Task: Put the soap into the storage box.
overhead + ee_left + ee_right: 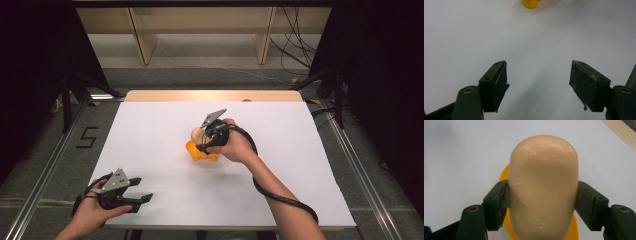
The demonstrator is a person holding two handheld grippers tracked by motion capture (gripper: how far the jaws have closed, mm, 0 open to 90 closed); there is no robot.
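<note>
The table (150, 145) carries an orange piece (196, 150) at its centre. Over it, the right claw (543, 197) pinches a tan rounded block (543, 190) across its width. The left claw (141, 192), spread empty, lies well apart, near-left.

Scuffed peach rounded block (543, 187) — over yellow piece (503, 177)

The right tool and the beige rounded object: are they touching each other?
Touching. In the right gripper view, both jaws of the right tool press flat against opposite sides of the beige rounded object, with no gap at either pad.
</note>
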